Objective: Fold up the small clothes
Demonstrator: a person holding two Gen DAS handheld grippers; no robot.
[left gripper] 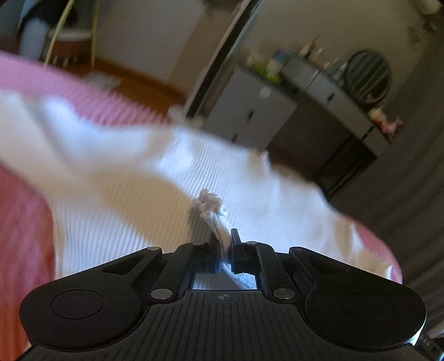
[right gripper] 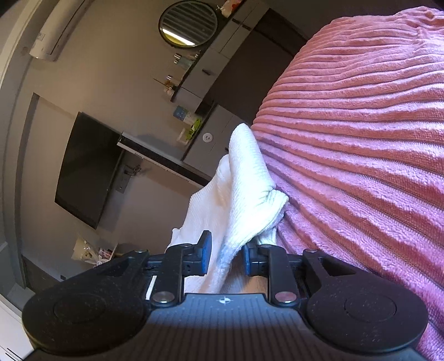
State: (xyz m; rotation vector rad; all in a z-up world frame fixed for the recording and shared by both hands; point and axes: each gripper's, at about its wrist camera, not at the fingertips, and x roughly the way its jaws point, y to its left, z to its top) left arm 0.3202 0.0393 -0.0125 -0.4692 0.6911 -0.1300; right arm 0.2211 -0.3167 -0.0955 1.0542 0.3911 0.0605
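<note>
A small white ribbed garment [left gripper: 172, 177] is spread over the pink ribbed bedspread [left gripper: 83, 94]. My left gripper [left gripper: 225, 238] is shut on a pinched fold of the white cloth, with a knotted white drawstring [left gripper: 208, 204] sticking up just ahead of the fingertips. The left wrist view is blurred by motion. In the right wrist view the same white garment [right gripper: 244, 194] hangs bunched beside the pink bedspread [right gripper: 360, 144]. My right gripper [right gripper: 226, 252] has its jaws apart, with a fold of the cloth lying between the blue pads [right gripper: 206, 250].
Beyond the bed stand grey cabinets [left gripper: 249, 111] with bottles on top and a round mirror [right gripper: 188, 23]. A dark wall television [right gripper: 86, 166] and an air conditioner [right gripper: 55, 33] show in the right wrist view. A wooden floor [left gripper: 138, 80] lies past the bed's edge.
</note>
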